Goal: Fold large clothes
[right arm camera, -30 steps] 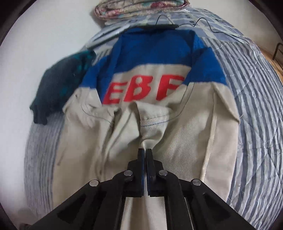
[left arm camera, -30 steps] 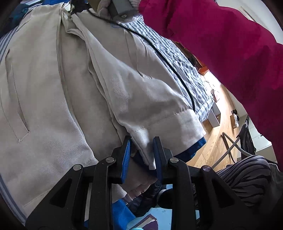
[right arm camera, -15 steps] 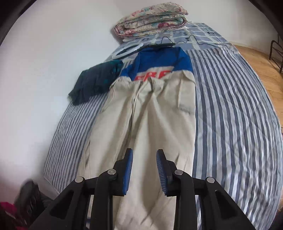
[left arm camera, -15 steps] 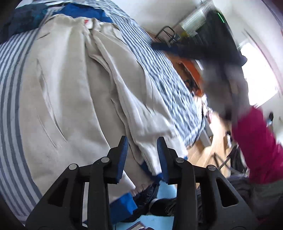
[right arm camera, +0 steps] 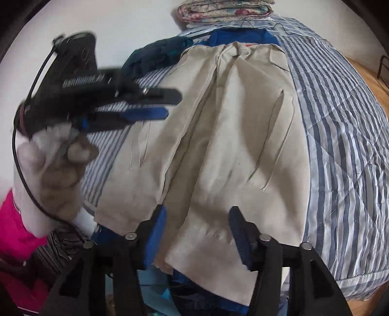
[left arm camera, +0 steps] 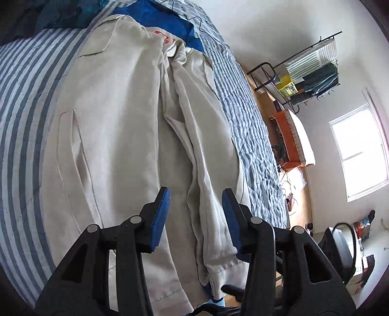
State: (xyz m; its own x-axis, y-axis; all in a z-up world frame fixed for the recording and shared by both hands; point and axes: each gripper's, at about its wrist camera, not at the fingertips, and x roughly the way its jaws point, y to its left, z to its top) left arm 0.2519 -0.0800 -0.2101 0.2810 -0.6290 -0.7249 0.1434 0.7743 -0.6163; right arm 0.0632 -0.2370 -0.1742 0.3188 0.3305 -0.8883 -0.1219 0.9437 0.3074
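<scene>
Left claw: jaws opening, blue pads apart, nothing pinched. Beige cloth shows through the gap, but the pads do not press on it. Right claw: jaws also opening, wider than the left, nothing clamped; the beige hem lies below the gap, not touched by either pad.

The garment is a large beige work jacket with blue upper panels and red lettering, partly covered. It lies lengthwise on the striped bedcover, collar end far from me, hem at the near bed edge. Both sleeves are folded inward along the middle; one sleeve runs down toward my left claw, its cuff near the bed's edge with a blue lining showing under it.

In the right wrist view my left hand, in a pale glove with a pink sleeve behind it, carries the left claw over the left side of the bed; this is blurred.

A dark green garment lies beside the jacket near the wall. Folded floral quilt sits at the far end of the bed. A clothes rack stands across the room by the window.
</scene>
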